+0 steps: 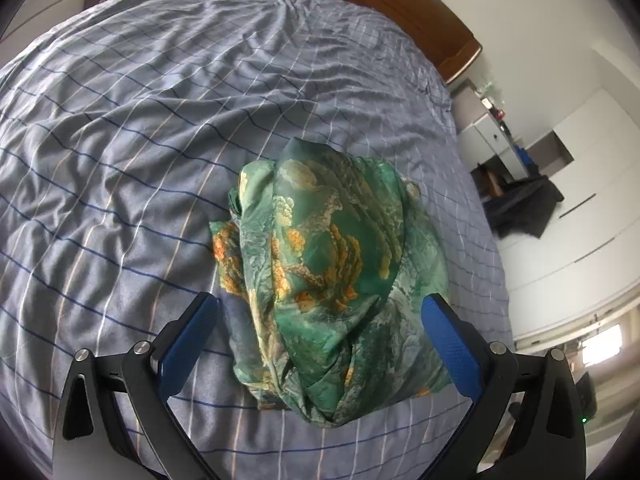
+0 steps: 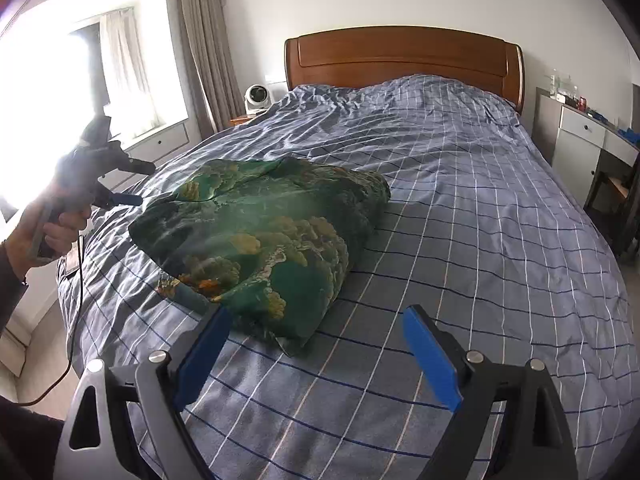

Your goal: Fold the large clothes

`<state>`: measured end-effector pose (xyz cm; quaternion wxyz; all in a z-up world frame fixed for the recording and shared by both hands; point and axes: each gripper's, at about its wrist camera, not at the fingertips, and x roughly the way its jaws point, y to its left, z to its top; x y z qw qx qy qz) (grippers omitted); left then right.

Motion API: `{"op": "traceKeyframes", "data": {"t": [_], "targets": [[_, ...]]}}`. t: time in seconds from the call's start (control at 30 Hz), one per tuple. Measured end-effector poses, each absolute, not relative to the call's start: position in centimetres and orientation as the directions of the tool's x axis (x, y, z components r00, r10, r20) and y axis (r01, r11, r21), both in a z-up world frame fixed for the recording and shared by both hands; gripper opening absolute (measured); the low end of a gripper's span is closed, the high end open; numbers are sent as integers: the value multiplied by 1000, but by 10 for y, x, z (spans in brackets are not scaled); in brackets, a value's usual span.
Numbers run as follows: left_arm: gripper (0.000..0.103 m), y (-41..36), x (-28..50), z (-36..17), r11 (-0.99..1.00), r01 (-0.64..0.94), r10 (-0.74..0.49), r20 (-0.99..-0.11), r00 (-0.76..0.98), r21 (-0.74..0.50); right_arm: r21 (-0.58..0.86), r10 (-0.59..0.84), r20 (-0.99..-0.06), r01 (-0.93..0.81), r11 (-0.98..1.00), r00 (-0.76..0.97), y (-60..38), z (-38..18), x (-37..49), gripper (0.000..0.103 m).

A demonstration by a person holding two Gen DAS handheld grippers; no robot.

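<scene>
Green garment (image 1: 320, 264) bunched on bed (image 1: 120, 140), apparently untouched; left gripper (image 1: 320, 312) and right gripper (image 2: 316, 320) wide apart, empty.

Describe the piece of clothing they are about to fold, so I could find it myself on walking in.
Start at the large bed with the blue checked cover and the brown wooden headboard. Near its foot end lies a bunched green silky garment with orange and cream printed patches. It is the only item lying on the cover, and its glossy green stands out against the matte blue checks.
</scene>
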<state>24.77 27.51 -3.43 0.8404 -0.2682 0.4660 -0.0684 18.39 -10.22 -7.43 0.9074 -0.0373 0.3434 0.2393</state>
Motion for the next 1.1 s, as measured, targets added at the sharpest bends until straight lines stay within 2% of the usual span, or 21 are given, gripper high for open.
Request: {"op": "traceKeyframes", "data": {"t": [0.27, 0.4, 0.53, 0.7, 0.9, 1.1], "targets": [[102, 277, 251, -25, 863, -109, -354, -745, 566, -494, 92, 413, -650, -474, 876, 638, -96, -75, 182, 90], [102, 293, 264, -24, 804, -106, -436, -701, 565, -586, 89, 416, -650, -480, 873, 636, -94, -75, 180, 90], [102, 279, 286, -42, 817, -101, -451, -738, 501, -568, 91, 422, -651, -488, 868, 631, -94, -76, 179, 90], [101, 273, 305, -95, 870, -194, -347, -843, 410, -452, 97, 425, -658, -490, 866, 621, -92, -78, 181, 90], [103, 289, 299, -134, 775, -234, -474, -785, 398, -587, 91, 413, -656, -477, 874, 632, -98, -75, 187, 90], [103, 296, 303, -156, 716, -232, -558, -739, 378, -659, 160, 432, -658, -446, 880, 617, -104, -76, 210, 90]]}}
